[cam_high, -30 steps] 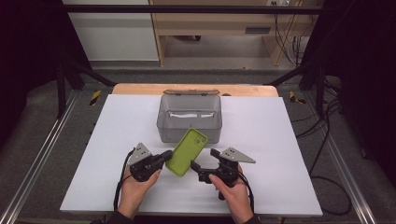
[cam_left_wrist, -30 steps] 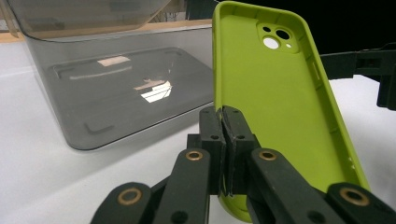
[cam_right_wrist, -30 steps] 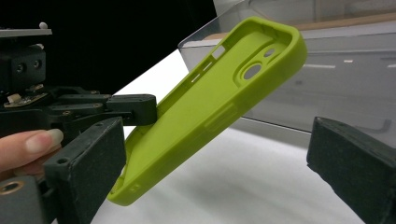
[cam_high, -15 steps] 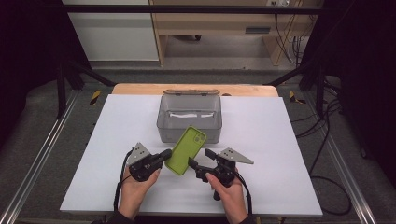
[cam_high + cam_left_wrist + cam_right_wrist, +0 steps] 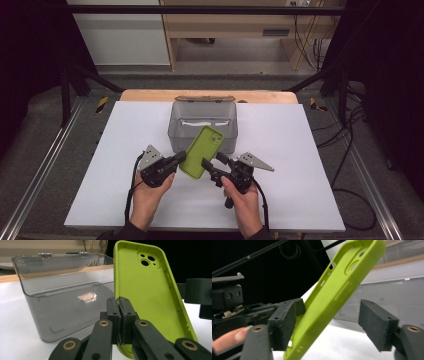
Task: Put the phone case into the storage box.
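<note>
The left gripper [image 5: 176,161] clenches the green phone case's [image 5: 201,151] near-left edge, holding it up so the right gripper [image 5: 209,165], jaws closing but unclamped, can grasp it.

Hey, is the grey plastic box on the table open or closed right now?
Open: the grey box has its lid swung back on its hinges, leaving the top uncovered.

Both forearms reach in over the table's near edge. The left gripper [image 5: 181,159] is clamped tight, jaws pressed together. The right gripper [image 5: 212,162] has just been closing, its jaws not yet together, pointing toward the left one.
</note>
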### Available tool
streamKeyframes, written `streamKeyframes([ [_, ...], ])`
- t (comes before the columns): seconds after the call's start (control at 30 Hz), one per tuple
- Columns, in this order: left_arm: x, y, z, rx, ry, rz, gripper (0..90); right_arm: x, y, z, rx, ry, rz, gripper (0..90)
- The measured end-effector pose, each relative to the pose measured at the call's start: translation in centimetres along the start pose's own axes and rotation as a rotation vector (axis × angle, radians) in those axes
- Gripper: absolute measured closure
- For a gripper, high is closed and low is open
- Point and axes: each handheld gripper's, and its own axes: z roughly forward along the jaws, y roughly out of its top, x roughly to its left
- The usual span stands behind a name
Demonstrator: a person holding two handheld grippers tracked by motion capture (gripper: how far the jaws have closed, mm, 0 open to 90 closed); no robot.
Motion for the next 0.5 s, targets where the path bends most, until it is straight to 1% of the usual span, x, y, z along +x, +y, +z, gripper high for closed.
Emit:
streamKeyframes([
  [0.1, -0.06, 0.19, 0.23, -0.006, 0.011, -0.004, 88.1, -0.08, 0.18, -0.1, -0.02, 0.004, 0.002, 35.7],
  [0.23, -0.01, 0.32, 0.37, -0.016, 0.02, -0.013, 88.1, -0.28, 0.27, -0.21, -0.024, 0.013, 0.014, 40.1],
  [0.3, -0.02, 0.38, 0.35, -0.019, 0.028, -0.009, 88.1, -0.35, 0.32, -0.25, -0.028, 0.015, 0.019, 42.3],
  [0.5, -0.18, 0.54, 0.35, -0.025, 0.022, -0.012, 88.1, -0.53, 0.39, -0.2, -0.038, 0.025, 0.039, 48.0],
])
